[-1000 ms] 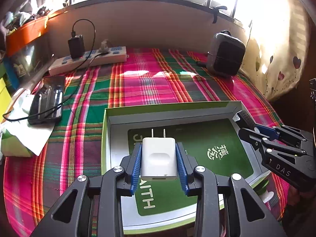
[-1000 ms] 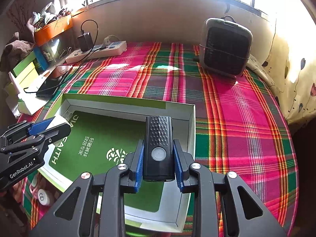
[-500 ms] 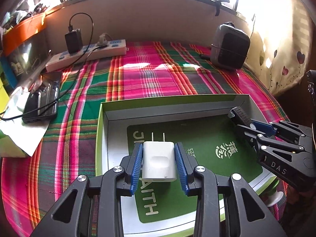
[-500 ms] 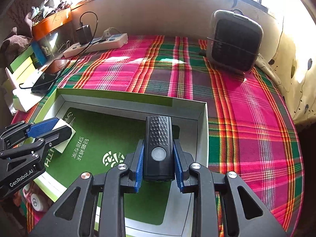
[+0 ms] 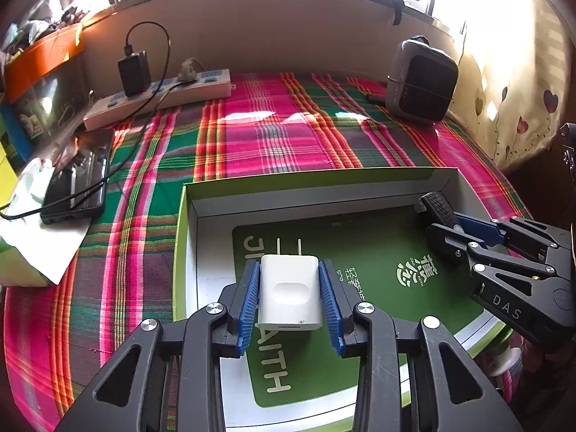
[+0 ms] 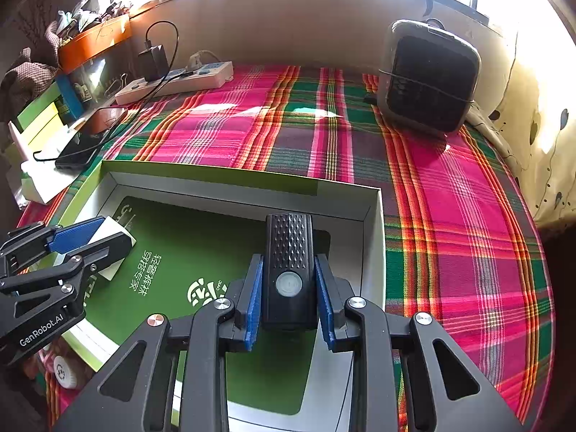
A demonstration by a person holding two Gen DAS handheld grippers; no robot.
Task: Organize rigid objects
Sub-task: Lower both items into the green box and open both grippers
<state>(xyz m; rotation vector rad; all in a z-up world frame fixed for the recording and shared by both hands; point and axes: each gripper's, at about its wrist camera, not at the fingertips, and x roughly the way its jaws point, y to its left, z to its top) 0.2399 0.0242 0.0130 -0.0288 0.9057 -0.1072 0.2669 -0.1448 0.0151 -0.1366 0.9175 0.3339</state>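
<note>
Your left gripper (image 5: 290, 300) is squeezed on one white charger (image 5: 290, 297). It lies long-ways between the blue pads, and its two metal prongs point straight ahead, away from you. Under it is one open box (image 5: 324, 183) with a green floor. Your right gripper (image 6: 289, 282) is clamped on one black light (image 6: 289, 270), also lying long-ways with its bumpy end pointing forward, over the same box, near its far right corner. Both grippers reach forward, tipped down a little, side by side.
</note>
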